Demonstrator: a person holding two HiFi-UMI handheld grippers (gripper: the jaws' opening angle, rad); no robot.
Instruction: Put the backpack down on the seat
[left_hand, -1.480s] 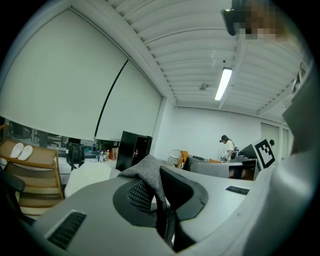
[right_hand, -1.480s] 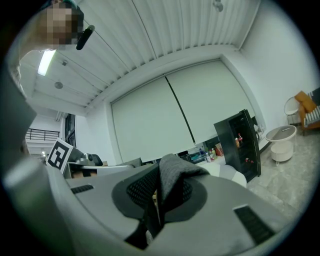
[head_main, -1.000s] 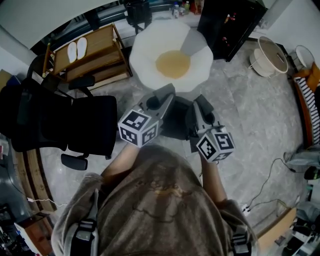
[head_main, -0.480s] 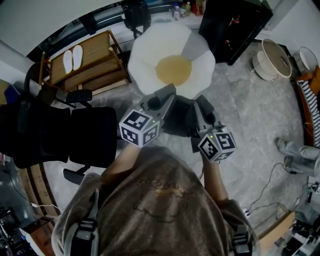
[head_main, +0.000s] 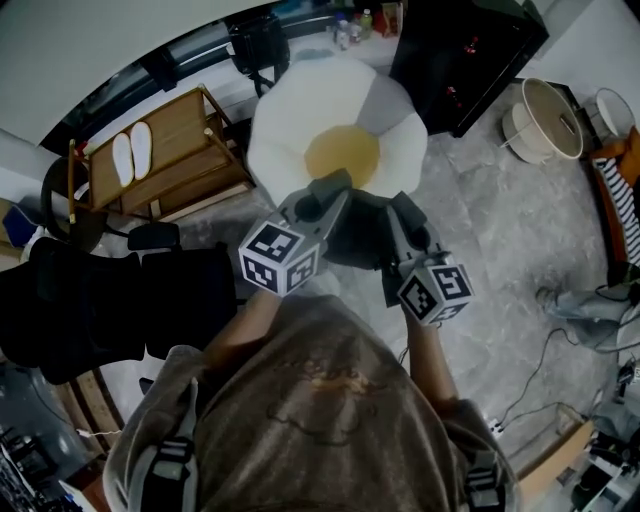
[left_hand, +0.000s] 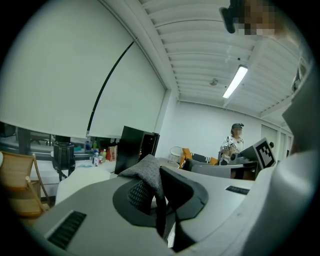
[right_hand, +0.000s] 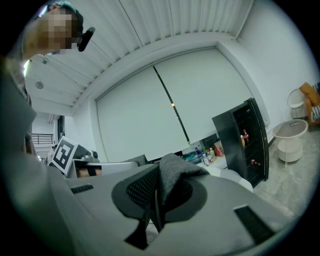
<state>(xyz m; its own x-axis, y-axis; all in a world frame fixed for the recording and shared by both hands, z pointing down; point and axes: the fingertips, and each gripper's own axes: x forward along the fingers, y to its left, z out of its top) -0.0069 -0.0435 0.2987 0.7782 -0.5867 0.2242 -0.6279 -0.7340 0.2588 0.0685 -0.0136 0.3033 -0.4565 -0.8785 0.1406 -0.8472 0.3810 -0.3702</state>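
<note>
The backpack (head_main: 352, 232) hangs between my two grippers, just short of the egg-shaped seat (head_main: 300, 110). My left gripper (head_main: 322, 195) and right gripper (head_main: 402, 212) are each pinched almost closed on a fold of its grey fabric (left_hand: 145, 171). It looks soft and saggy, so I judge these top folds the right hold.

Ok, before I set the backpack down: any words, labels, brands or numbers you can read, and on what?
None legible anywhere.
Marker cubes: black-and-white square patterns only, no letters.
Shirt print: faint design, too blurred to read.
Bottles on the counter: labels too small to read.
Backpack: no tag or logo showing.
</note>
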